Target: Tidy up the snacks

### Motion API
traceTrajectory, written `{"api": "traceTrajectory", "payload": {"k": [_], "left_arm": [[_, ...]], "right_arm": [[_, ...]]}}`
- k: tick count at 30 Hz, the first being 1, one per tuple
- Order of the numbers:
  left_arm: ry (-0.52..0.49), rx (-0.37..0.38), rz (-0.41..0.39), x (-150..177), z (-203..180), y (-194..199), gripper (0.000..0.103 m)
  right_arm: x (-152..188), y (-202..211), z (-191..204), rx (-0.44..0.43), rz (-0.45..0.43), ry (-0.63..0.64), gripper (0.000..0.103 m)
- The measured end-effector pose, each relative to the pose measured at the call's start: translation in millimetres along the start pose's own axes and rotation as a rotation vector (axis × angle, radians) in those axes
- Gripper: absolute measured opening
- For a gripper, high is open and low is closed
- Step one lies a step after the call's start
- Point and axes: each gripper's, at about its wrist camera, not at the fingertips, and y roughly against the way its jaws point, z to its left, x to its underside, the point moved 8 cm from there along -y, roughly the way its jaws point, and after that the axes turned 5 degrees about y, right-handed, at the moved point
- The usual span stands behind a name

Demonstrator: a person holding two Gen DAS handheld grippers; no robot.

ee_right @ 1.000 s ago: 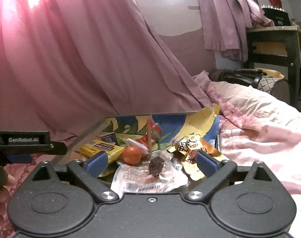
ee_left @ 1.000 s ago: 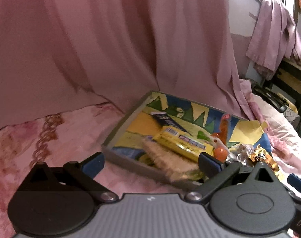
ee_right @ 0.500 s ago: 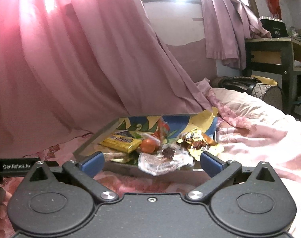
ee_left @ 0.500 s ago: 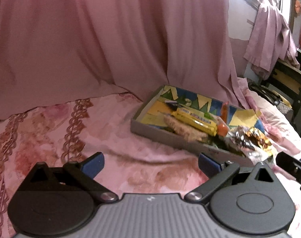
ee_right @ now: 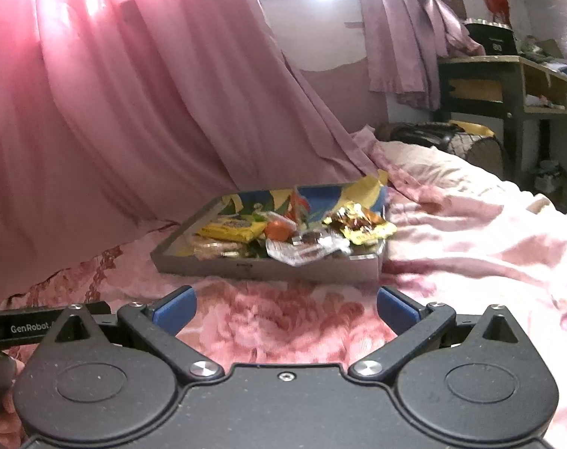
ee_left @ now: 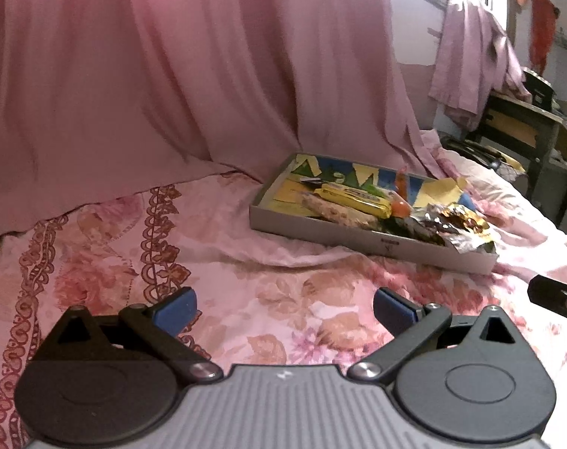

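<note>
A shallow grey box (ee_left: pixel 321 229) (ee_right: pixel 216 267) with a blue, yellow and green patterned inside lies on the floral bedspread. It holds several snacks: a yellow bar (ee_left: pixel 352 199) (ee_right: pixel 231 229), a small orange fruit (ee_left: pixel 400 208) (ee_right: pixel 277 230), a clear wrapper (ee_right: pixel 302 249) and a gold foil packet (ee_left: pixel 457 220) (ee_right: pixel 362 224). My left gripper (ee_left: pixel 283 308) is open and empty, well short of the box. My right gripper (ee_right: pixel 285 307) is also open with nothing between its blue pads (ee_right: pixel 175 307), and it hangs over the bedspread in front of the box.
A pink curtain (ee_left: pixel 171 75) hangs behind the bed. At the right stand a dark wooden table (ee_right: pixel 508 86) with a chair and a basket (ee_right: pixel 466 146). A pillow (ee_right: pixel 433 164) lies beyond the box. The other gripper's edge (ee_left: pixel 556 295) shows at right.
Both grippers have drawn back from the box, which now looks smaller and farther away. More bedspread shows in front of each. Both pairs of jaws stay wide apart.
</note>
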Motion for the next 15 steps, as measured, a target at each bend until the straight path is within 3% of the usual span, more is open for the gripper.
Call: {"api": "traceTrajectory", "payload": {"k": [15], "left_arm": [[-0.056, 0.025, -0.023, 19, 4, 24, 0.102]], "right_arm": [[24, 21, 14, 0.043, 0.033, 0.044, 0.102]]}}
